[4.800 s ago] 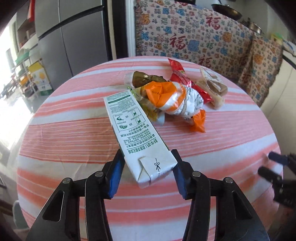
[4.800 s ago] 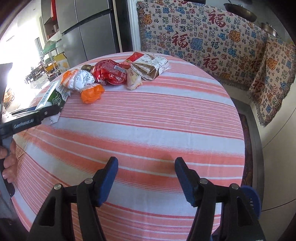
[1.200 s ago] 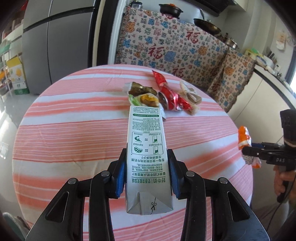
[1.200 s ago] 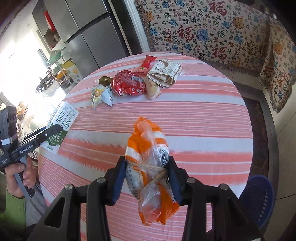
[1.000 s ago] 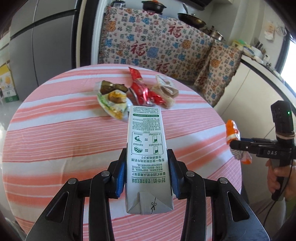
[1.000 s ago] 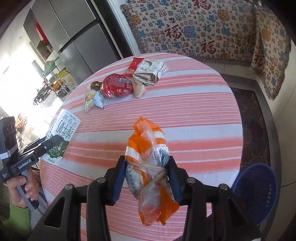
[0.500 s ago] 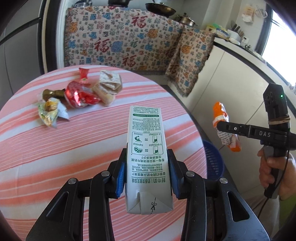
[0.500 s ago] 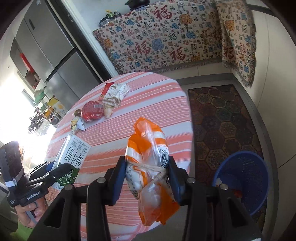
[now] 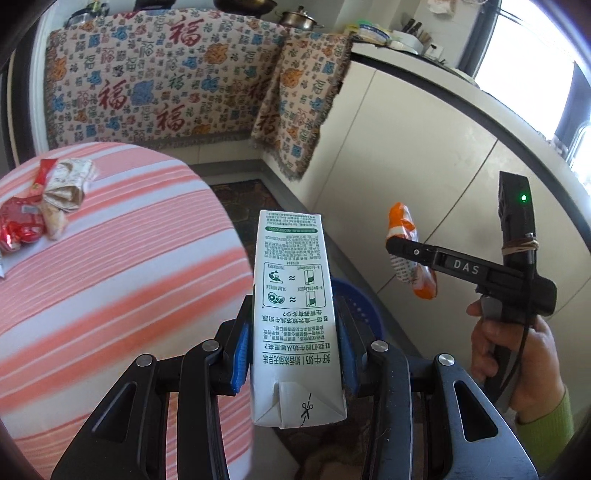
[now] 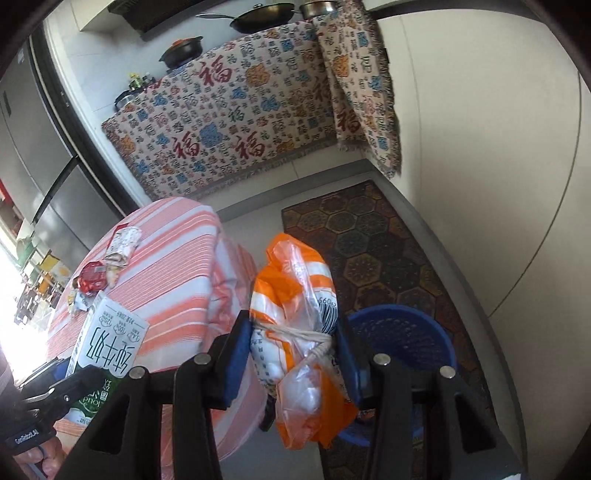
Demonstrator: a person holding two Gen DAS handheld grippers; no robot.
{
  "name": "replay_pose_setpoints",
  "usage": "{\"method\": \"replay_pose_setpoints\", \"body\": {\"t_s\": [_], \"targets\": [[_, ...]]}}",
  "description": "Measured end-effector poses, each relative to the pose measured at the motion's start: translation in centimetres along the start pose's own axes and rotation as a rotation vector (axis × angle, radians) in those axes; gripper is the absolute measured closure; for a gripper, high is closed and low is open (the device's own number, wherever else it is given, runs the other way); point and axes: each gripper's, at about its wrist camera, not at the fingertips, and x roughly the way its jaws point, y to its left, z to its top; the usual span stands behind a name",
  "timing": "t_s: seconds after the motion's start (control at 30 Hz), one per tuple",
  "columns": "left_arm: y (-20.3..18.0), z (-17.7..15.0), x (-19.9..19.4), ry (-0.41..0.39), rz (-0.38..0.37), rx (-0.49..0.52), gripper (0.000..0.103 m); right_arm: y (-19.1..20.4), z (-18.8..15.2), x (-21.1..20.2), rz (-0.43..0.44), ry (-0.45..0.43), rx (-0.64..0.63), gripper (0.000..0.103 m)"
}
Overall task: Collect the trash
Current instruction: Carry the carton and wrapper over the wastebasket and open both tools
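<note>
Beside table (image 9: pixel 110 258) — carton (image 9: pixel 295 314), bag (image 10: pixel 295 325) gripped

Blue bin (image 9: pixel 364 310) mostly hidden behind milk carton (image 9: pixel 295 314); table's (image 9: pixel 110 280) stripes blurred

I see a round table (image 9: pixel 110 258) covered in a pink-and-white striped cloth. Behind it, a patterned blanket (image 9: pixel 155 85) with red characters and blue and orange motifs drapes over a counter and hangs down at the corner. Pans (image 10: pixel 266 16) and a dark pot (image 10: pixel 183 50) sit on top of it. A dark rug (image 10: pixel 373 236) with hexagon shapes lies on the floor beside pale cabinet doors (image 9: pixel 417 155). A grey fridge (image 10: pixel 33 155) stands at the left.
</note>
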Motion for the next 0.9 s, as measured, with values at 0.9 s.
{"method": "replay_pose_setpoints", "body": {"t_s": [0.9], "targets": [[-7.9,0.7,13.1,0.106,-0.047,0.092,0.062,-9.7,0.4,1.4,-0.044,0.003,0.182,0.058]]}}
